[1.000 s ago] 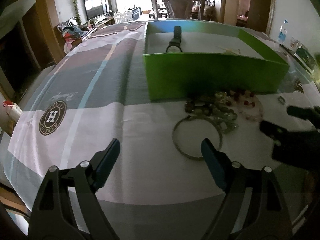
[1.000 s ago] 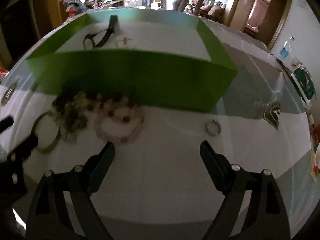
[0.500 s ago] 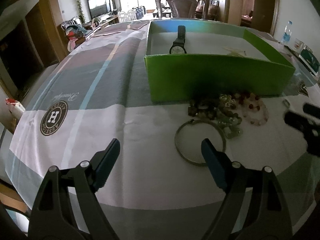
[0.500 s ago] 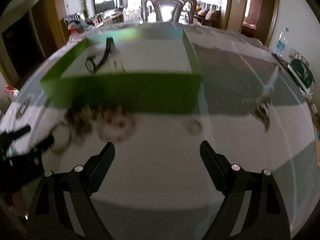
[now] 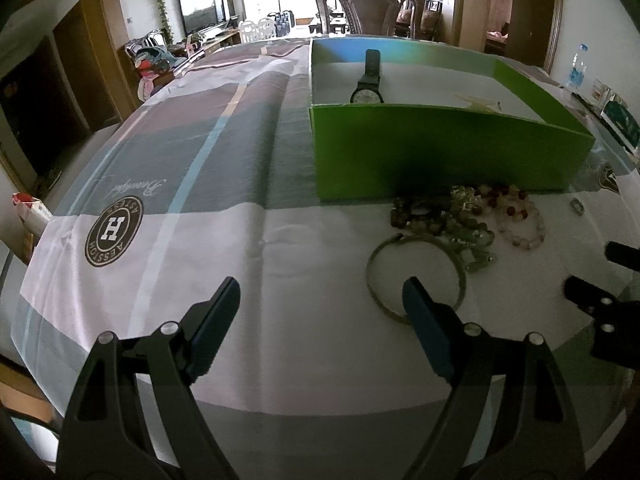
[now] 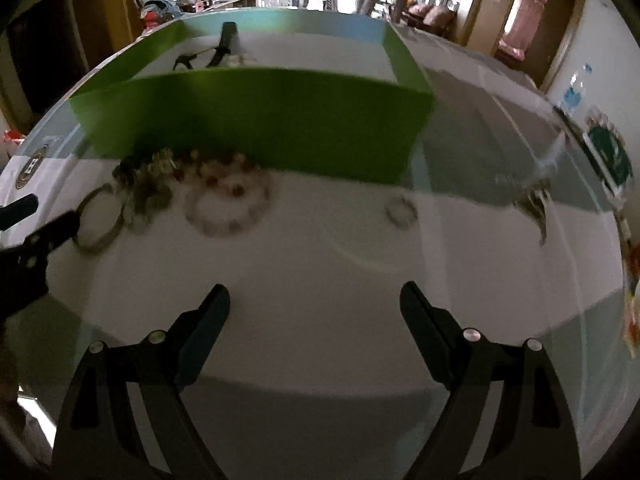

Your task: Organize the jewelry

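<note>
Right now both sets of jaws are wide and hold nothing. The left gripper [image 5: 320, 300] hangs over the bench [image 5: 280, 280], and the metal ring [image 5: 416, 276] lies just ahead of its right jaw. Past the ring sits a heap of beads [image 5: 444, 216], then the pink bracelet [image 5: 520, 224], all close in front of the green box [image 5: 440, 152]. A watch [image 5: 368, 84] already lies in the box. The right gripper [image 6: 314, 300] has bare cloth between its jaws; a small ring [image 6: 401, 210] lies ahead of them. The step looks like picking the next piece. Next, I think, one gripper must drop onto a piece and close.
</note>
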`<state>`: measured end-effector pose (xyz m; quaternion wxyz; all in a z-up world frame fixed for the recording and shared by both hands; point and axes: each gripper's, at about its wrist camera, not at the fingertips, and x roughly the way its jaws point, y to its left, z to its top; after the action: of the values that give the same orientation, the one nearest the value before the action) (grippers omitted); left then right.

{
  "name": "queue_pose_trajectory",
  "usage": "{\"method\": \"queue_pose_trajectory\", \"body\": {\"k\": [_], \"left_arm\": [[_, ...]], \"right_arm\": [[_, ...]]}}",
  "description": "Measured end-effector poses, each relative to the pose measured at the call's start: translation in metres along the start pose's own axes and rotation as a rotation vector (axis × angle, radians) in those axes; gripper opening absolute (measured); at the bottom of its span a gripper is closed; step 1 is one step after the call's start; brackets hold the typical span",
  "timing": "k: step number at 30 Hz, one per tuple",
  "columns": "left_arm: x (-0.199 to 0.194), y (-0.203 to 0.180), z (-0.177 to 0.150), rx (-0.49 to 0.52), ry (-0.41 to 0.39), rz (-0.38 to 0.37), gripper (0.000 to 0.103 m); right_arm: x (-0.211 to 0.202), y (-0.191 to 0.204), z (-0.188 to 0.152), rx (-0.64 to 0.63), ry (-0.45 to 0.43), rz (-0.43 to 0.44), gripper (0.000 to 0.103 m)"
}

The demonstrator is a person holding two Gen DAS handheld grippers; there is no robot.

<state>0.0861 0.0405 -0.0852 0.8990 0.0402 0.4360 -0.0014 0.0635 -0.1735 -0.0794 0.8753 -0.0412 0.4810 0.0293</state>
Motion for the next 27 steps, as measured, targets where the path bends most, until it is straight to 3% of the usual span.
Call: {"method": "queue_pose_trajectory", "body": {"k": [4, 10, 27], "left_arm": [[0.002, -0.003, 0.002, -0.005, 0.01, 0.001, 0.083], [-0.002, -0.004, 0.003, 0.017, 0.004, -0.001, 0.083], [-0.006, -0.008, 0.0, 0.032, 0.003, -0.004, 0.084]], "right_arm": [[-0.002, 0.002, 0.026, 0.031, -0.061, 0.017, 0.085], [0.037, 0.028, 0.048, -0.029, 0.009, -0.064, 0.085], [-0.015, -0.01, -0.045, -0.044, 0.035, 0.024, 0.09]]}}
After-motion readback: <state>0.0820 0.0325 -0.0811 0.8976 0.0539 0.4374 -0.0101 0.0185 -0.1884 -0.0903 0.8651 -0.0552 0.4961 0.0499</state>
